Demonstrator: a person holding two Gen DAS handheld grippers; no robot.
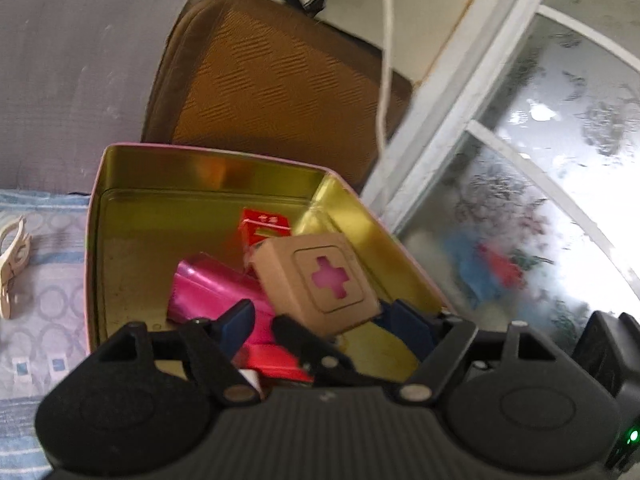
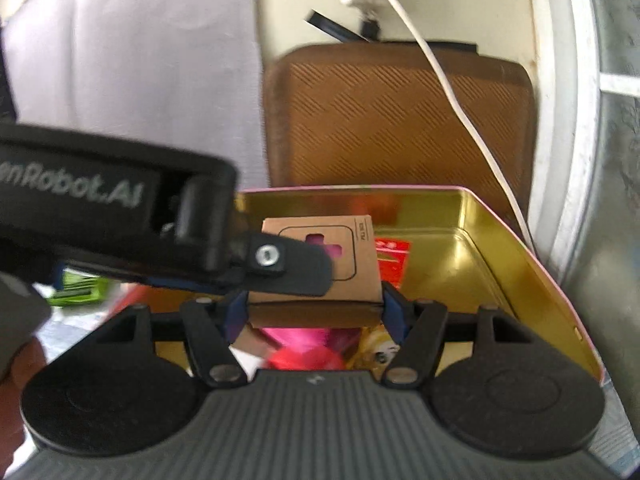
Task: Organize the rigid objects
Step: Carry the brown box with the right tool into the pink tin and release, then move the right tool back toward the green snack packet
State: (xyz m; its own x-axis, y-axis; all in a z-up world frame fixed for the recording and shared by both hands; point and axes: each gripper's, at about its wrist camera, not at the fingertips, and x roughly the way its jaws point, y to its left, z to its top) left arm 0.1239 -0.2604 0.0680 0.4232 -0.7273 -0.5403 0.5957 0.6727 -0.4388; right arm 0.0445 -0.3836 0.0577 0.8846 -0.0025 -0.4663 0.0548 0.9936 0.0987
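Here one open gold-lined tin (image 1: 208, 184) with a pink outer rim sits on a patterned blue-and-white cloth (image 1: 44, 240), and in front of one brown textured case (image 1: 280, 84) that stands at its twelve o'clock. One white cable (image 1: 386, 60) hangs down across that case.

One small kraft box (image 2: 320, 256) with a pink cross-shaped cutout is above the tin's contents. In the right wrist view, the right tool (image 2: 314, 312) has its two blue pads pressed on the box's two sides, at nine and three o'clock, so it grips the box. The left tool (image 2: 292, 268) reaches in from nine o'clock and its black finger lies across the box's front face.

In the left wrist view the same box (image 1: 320, 276) shows at about one o'clock of the left tool (image 1: 324, 320), whose jaws stand partly apart; the pads are not pressed on the box's sides and whether they hold anything I cannot tell.

Inside the tin I count one shiny magenta packet (image 1: 212, 292), one small red carton (image 1: 264, 228) at the back, and one red item (image 1: 272, 360) under the fingers. One cream clip-like thing (image 1: 14, 264) lies on the cloth at nine o'clock of the tin.
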